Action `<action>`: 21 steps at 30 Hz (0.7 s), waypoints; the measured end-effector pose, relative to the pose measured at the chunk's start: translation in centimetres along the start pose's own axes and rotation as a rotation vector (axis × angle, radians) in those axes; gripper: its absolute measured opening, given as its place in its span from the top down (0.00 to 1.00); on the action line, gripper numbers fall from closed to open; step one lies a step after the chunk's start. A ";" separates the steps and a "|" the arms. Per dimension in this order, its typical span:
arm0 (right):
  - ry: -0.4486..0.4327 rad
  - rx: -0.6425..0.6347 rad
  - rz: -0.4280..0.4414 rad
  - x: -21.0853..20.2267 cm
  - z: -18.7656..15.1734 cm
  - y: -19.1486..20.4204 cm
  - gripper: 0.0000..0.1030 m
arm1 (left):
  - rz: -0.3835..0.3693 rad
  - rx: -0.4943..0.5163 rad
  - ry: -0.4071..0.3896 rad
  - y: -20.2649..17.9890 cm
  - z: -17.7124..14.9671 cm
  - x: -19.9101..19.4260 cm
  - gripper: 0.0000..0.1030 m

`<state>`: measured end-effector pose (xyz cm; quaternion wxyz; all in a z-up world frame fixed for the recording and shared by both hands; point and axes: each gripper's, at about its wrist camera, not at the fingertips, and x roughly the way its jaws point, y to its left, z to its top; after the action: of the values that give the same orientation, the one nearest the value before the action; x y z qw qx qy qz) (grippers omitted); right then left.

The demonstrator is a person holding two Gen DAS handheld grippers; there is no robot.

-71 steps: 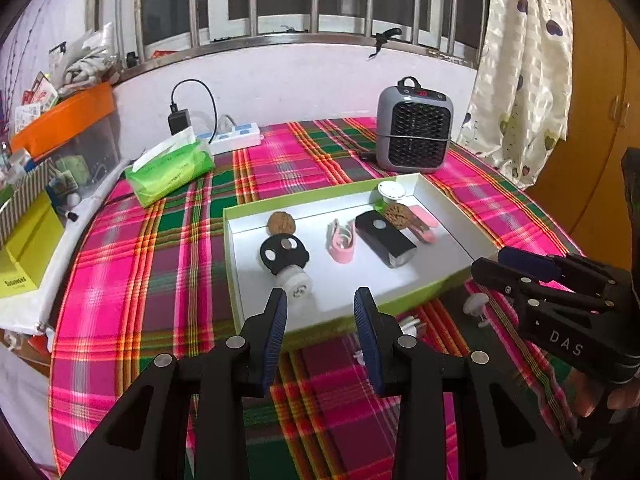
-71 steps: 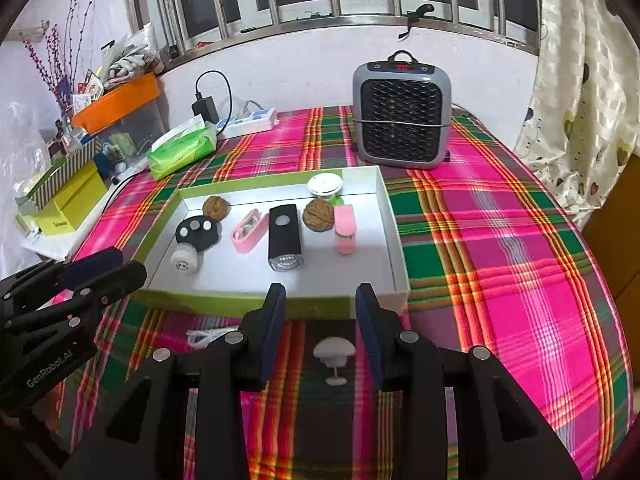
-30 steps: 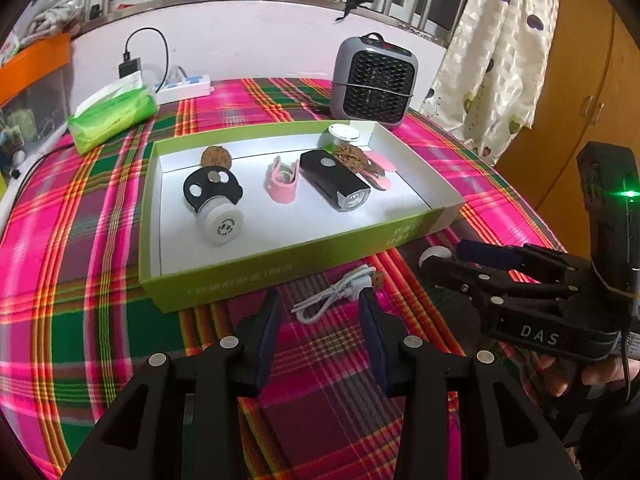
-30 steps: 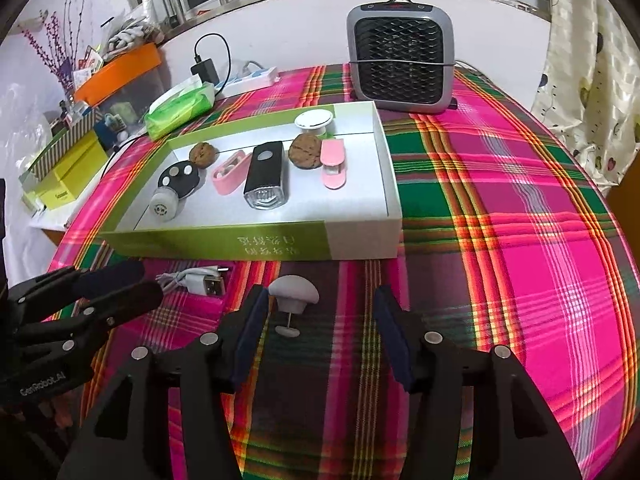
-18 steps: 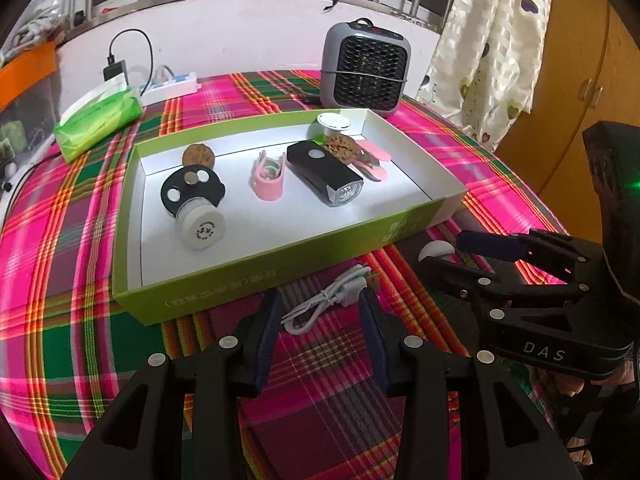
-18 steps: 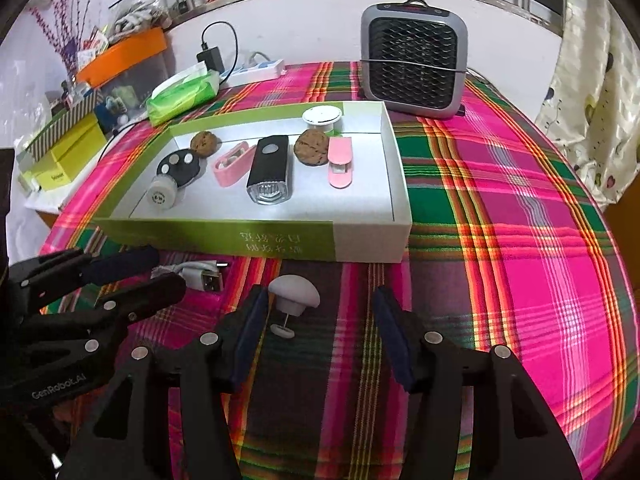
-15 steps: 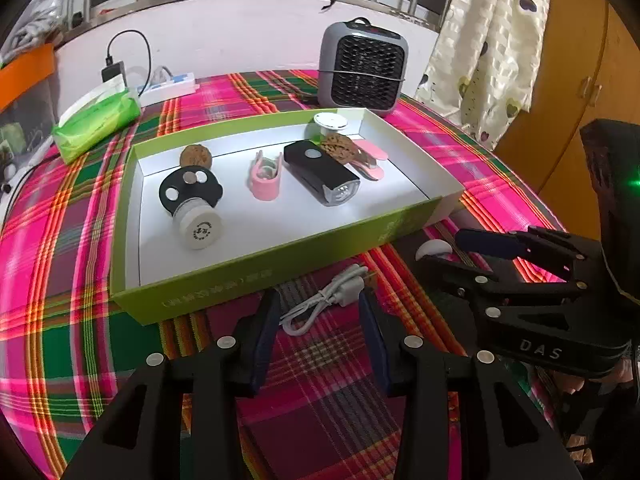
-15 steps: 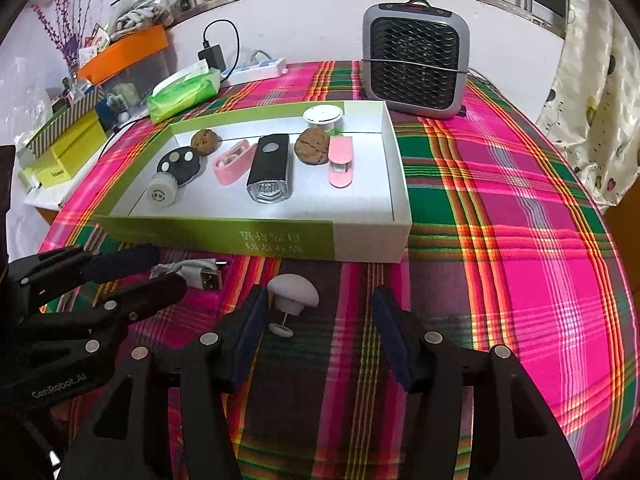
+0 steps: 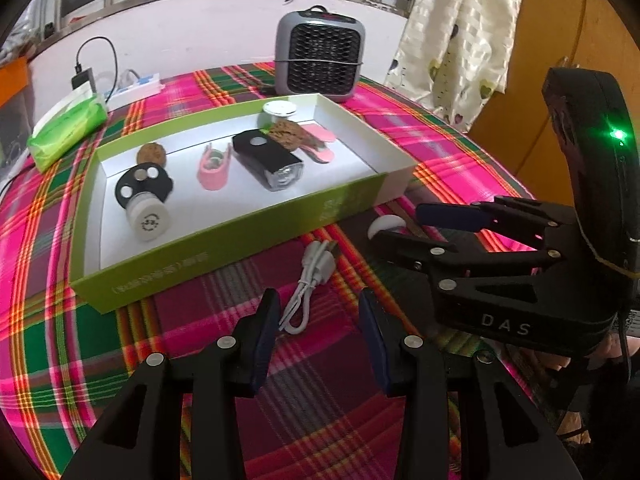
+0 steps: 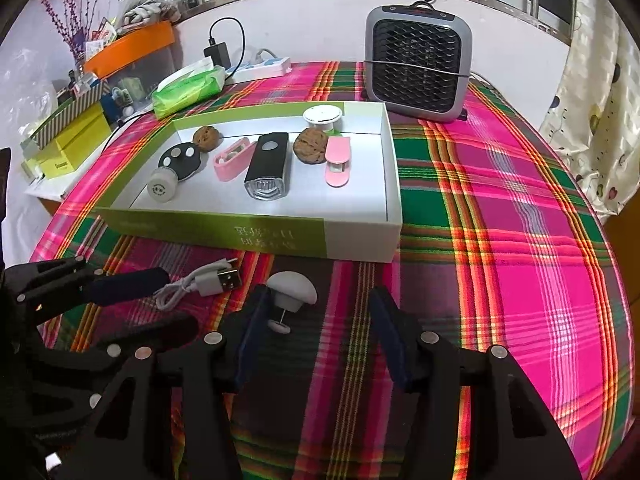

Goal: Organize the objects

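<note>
White USB cable (image 9: 310, 280) and mushroom-shaped knob (image 10: 290, 292) lie on the cloth just before the green box (image 9: 224, 252). Left gripper (image 9: 318, 336) straddles the cable, jaws wide; right gripper (image 10: 320, 336), just narrowed, brackets the knob without touching. Approach step; next, close and lift.

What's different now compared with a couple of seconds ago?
Both grippers pulled back from the box toward the loose things: the left gripper now frames the white cable, the right gripper, jaws just narrowing, the white knob. Nothing gripped; the box's contents are unchanged.
</note>
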<state>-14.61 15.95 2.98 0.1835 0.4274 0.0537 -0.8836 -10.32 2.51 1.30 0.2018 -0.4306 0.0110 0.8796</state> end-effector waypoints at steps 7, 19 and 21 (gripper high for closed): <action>0.001 -0.004 -0.010 -0.4 -0.3 -0.7 0.50 | 0.015 0.009 0.014 -0.3 0.7 0.9 0.63; 0.007 -0.008 0.036 -0.5 -0.5 -1.3 0.50 | 0.058 0.045 0.015 -0.5 1.7 1.8 0.71; 0.005 -0.012 0.031 -0.6 -0.5 -1.4 0.50 | 0.061 0.045 0.014 -0.4 1.8 1.9 0.72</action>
<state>-14.44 17.48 3.04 0.1997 0.4295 0.0528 -0.8791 -12.55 3.88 1.09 0.1845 -0.4318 0.0453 0.8817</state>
